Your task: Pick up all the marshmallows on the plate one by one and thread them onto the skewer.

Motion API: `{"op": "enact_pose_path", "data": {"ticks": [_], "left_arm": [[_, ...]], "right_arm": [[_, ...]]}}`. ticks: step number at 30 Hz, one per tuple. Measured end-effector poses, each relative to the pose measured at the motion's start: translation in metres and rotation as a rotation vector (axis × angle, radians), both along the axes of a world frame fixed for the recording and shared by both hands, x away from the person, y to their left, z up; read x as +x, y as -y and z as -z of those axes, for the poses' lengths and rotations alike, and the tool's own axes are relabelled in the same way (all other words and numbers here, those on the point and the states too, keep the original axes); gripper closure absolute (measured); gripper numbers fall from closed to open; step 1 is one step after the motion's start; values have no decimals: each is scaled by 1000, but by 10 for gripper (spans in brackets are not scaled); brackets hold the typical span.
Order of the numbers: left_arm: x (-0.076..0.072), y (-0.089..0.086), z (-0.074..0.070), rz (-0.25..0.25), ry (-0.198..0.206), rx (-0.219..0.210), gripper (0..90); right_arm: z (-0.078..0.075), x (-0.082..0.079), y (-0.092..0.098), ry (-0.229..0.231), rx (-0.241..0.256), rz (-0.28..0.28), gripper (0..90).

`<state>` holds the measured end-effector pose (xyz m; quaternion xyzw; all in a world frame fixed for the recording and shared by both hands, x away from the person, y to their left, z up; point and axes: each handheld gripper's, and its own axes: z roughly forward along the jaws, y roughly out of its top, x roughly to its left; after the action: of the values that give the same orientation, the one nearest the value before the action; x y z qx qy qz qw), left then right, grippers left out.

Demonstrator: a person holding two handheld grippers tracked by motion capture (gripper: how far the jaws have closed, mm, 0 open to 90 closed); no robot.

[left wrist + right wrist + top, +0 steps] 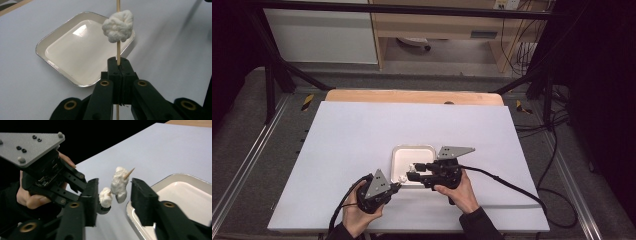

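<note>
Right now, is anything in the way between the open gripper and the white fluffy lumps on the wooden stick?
Nothing visible is. The right gripper is open, with a black jaw on either side of the two white fluffy lumps on the thin wooden stick. The left gripper holds that stick near the white square tray.

No readable txt, labels, brands or nos. on anything in the pics.

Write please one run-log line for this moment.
left gripper: shut on skewer | white pieces on skewer: two | right gripper: open around them | tray: empty, beside
</note>
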<state>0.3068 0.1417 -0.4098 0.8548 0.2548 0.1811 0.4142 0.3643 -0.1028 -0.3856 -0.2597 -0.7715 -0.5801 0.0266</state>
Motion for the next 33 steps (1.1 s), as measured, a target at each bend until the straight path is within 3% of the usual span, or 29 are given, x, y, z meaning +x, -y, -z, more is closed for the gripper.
{"op": "enact_pose_path", "data": {"ticks": [3, 5, 8, 11, 17, 33], "left_arm": [[0, 0, 0, 2, 0, -3, 890], [-1, 1, 0, 6, 0, 2, 890], [-2, 2, 1, 9, 2, 5, 890], [-2, 1, 0, 2, 3, 4, 890], [-4, 1, -3, -29, 17, 1, 891], [-4, 5, -3, -26, 8, -2, 891]], "right_arm": [[-3, 1, 3, 14, 13, 32, 462], [-5, 1, 5, 18, 29, 45, 538], [-4, 3, 5, 12, 41, 35, 749], [-3, 4, 3, -3, 61, 21, 804], [-1, 5, 1, -45, 96, 21, 823], [2, 1, -2, -32, 94, 15, 826]]}}
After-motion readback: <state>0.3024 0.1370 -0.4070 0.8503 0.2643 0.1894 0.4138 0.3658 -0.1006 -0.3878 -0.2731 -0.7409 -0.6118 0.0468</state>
